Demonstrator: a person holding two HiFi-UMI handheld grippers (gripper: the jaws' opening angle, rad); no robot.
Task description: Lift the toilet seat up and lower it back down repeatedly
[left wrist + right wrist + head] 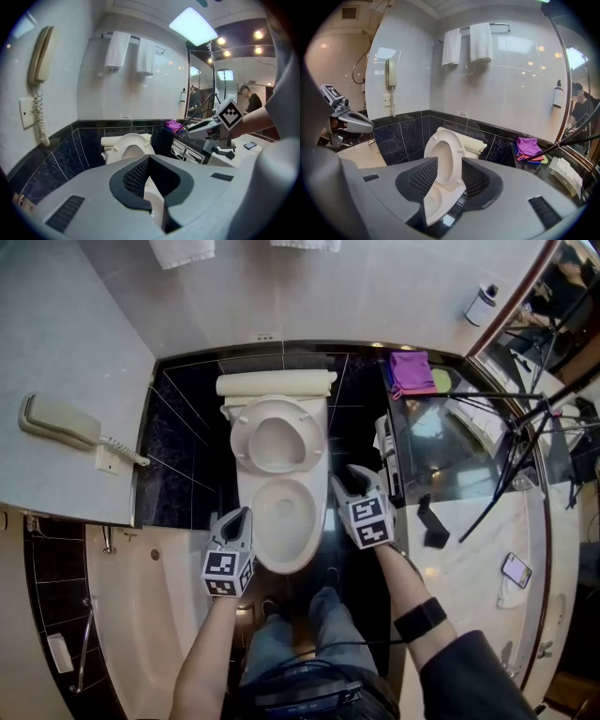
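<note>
Plainly the seat (242, 442) is up, its ring leaning back against the tank (277, 383), so the bowl (281, 563) lies uncovered; it looks bare inside, though I cannot tell whether there is water in it. The left gripper (246, 514) hangs beside the bowl's left rim with its tips together and nothing between them. The right gripper (356, 472) sits off the bowl's right side, jaws apart and empty. The seat shows through their gap but stands well beyond them. Neither gripper touches the toilet. Flanking the bowl this way seems a ready stance. The spread right jaws are probably meant to take the seat's edge and bring it down.
</note>
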